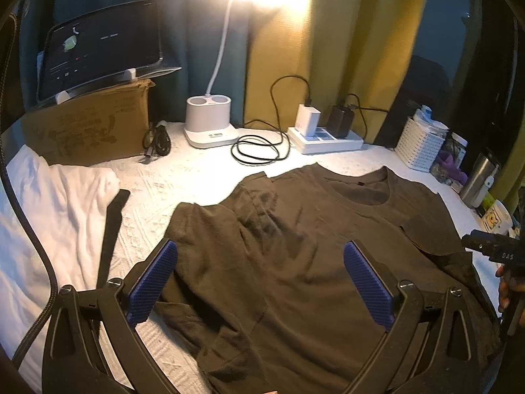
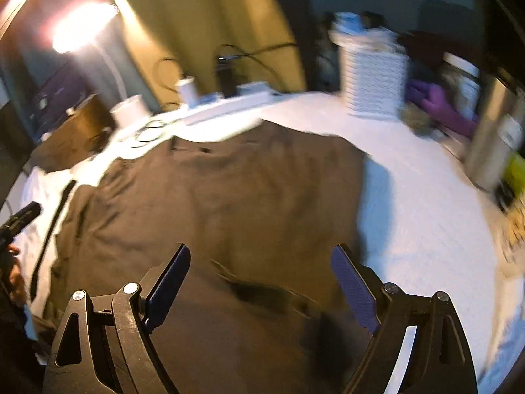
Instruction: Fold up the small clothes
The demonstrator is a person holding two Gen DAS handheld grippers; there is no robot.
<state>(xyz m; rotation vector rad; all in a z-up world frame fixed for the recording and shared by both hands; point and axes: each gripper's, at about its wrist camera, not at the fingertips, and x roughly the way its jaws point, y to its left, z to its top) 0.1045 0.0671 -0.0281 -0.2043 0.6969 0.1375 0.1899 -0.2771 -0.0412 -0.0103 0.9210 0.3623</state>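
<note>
- At nine o'clock, the white garment (image 1: 55,197) lies bunched, apparently not yet folded.
- Your left gripper (image 1: 261,282) hovers over the brown shirt (image 1: 295,246), jaws apart, holding nothing.
- The shirt lies mid-table; its left sleeve looks turned in, so you have most folds left.
- At three o'clock, your right gripper (image 2: 261,287) is spread wide, empty.

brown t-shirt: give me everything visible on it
The brown t-shirt is a dull, soft knit with a round neckline toward the far side and a small dark tag below it. It lies spread nearly flat on the white textured cover, lightly creased, one sleeve folded inward over the body. Neither gripper's jaws hold it; both stand open above it. A white garment lies apart, beside it.
</note>
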